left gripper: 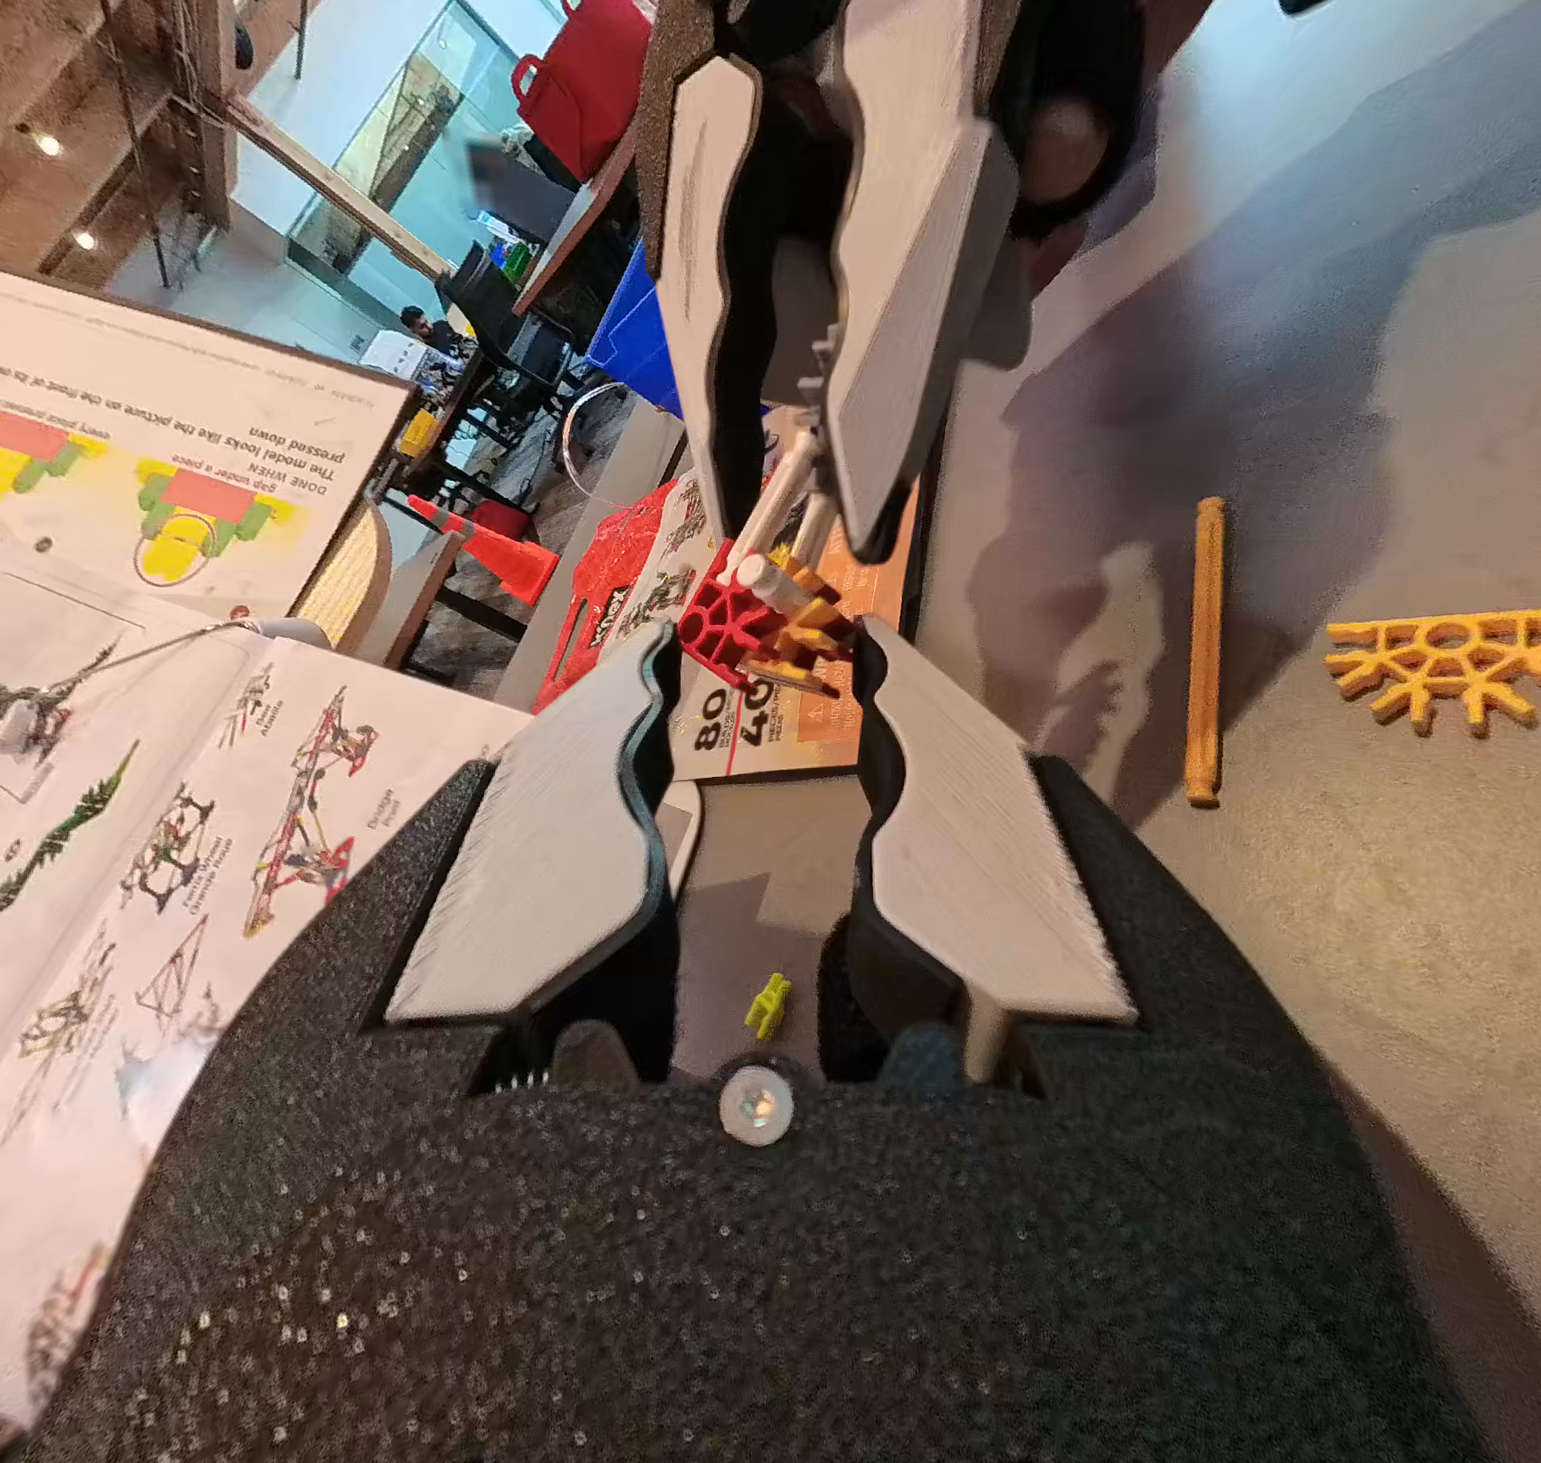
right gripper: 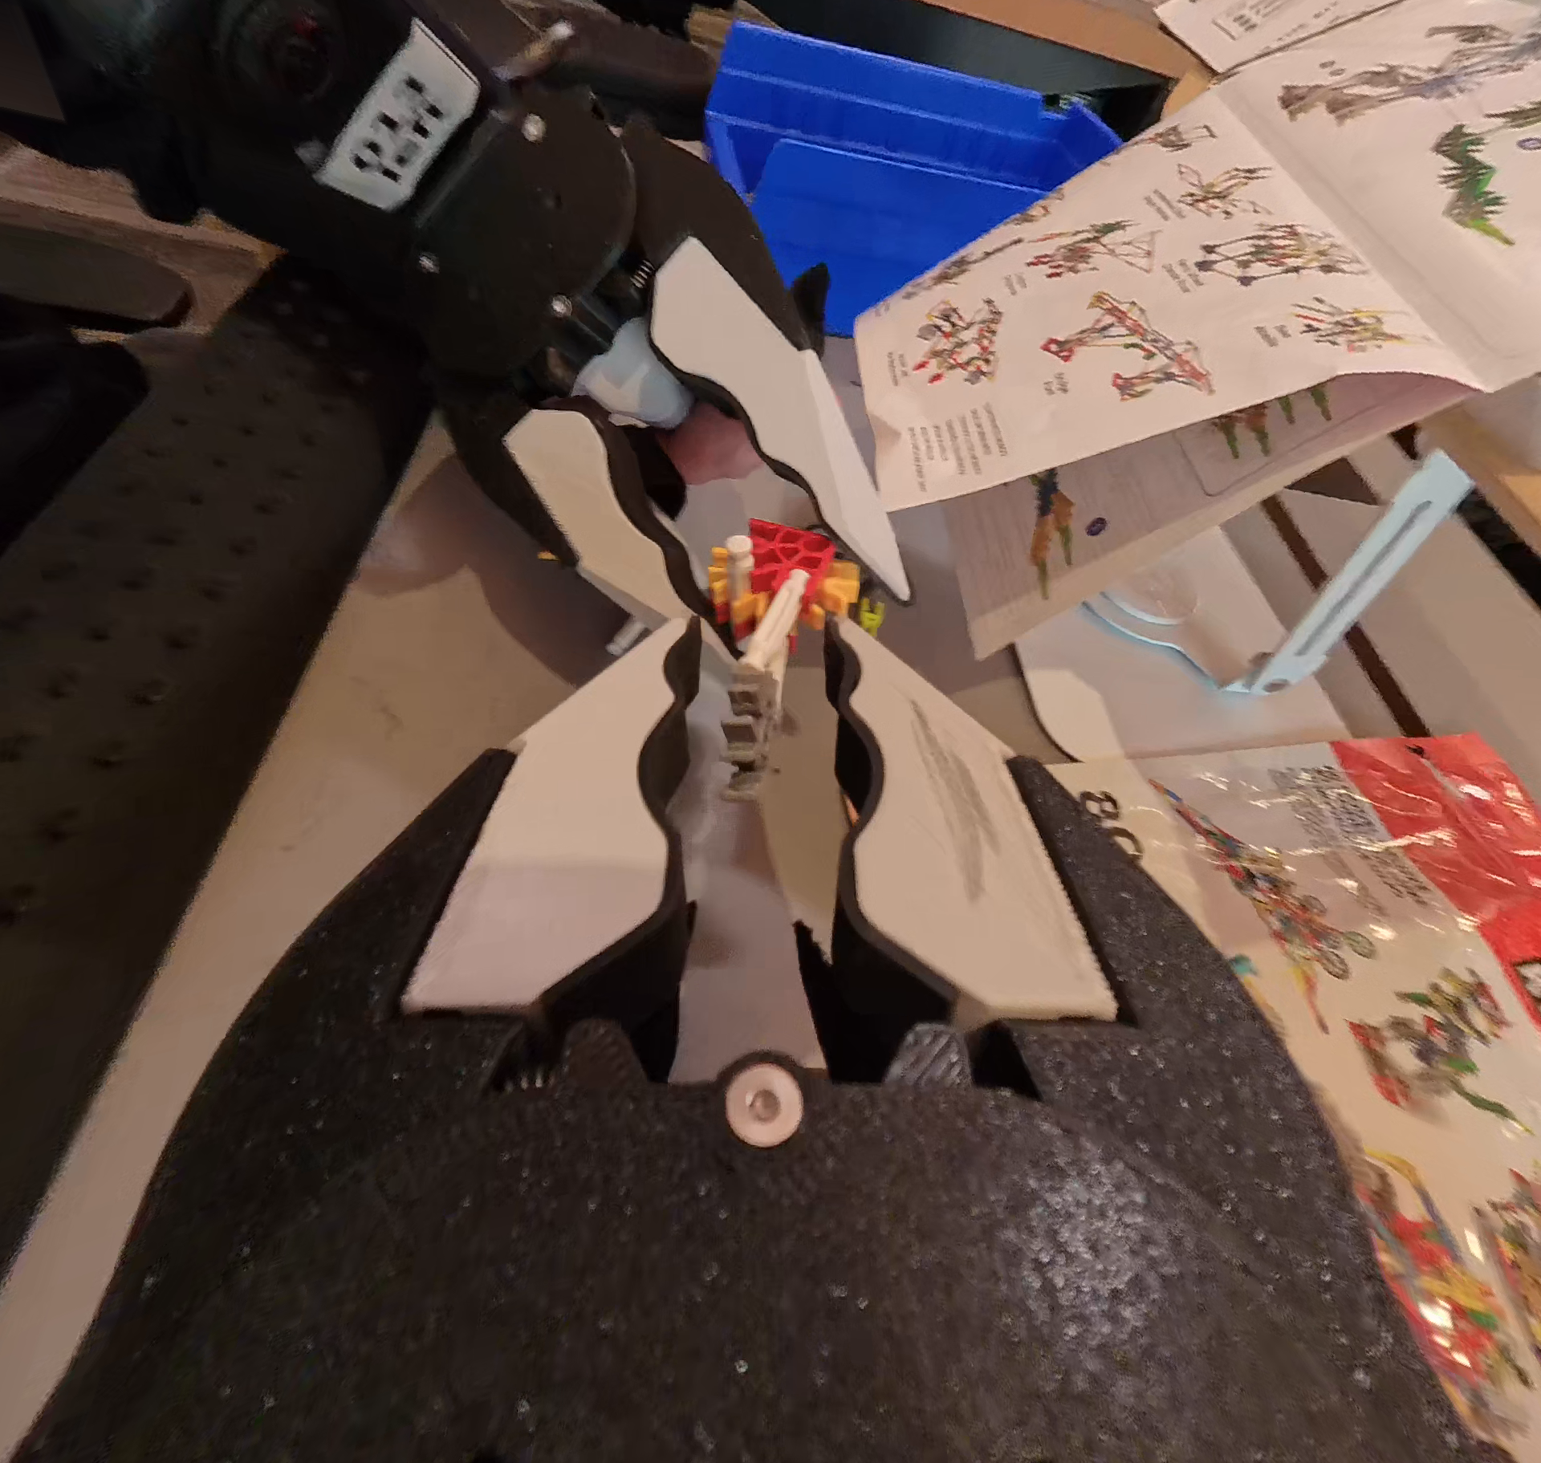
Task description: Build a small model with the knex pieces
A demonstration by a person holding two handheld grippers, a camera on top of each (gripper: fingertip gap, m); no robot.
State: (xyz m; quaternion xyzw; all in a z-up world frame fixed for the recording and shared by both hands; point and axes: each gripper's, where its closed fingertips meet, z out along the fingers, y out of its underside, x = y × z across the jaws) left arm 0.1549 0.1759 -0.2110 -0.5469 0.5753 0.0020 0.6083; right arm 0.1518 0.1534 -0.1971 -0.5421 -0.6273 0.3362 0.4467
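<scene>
A small assembly of a red connector (left gripper: 724, 621) and yellow connectors (left gripper: 813, 618) sits between my left gripper's (left gripper: 767, 635) fingertips, and the gripper is shut on it above the table. Two white rods (left gripper: 784, 497) run from it to a grey connector (right gripper: 750, 727). My right gripper (right gripper: 763, 631) faces the left one, its jaws partly open around the white rods (right gripper: 771, 631) and the grey connector, with a gap showing on each side. In the right wrist view the left gripper (right gripper: 796, 597) comes in from the upper left, gripping the red piece (right gripper: 788, 547).
A yellow fan-shaped connector (left gripper: 1434, 664) and a tan rod (left gripper: 1205, 647) lie on the grey table to the right. A small lime piece (left gripper: 769, 1004) lies under the left gripper. An open instruction booklet (right gripper: 1167, 297), a blue bin (right gripper: 875, 172) and a toy packaging bag (right gripper: 1334, 923) stand around.
</scene>
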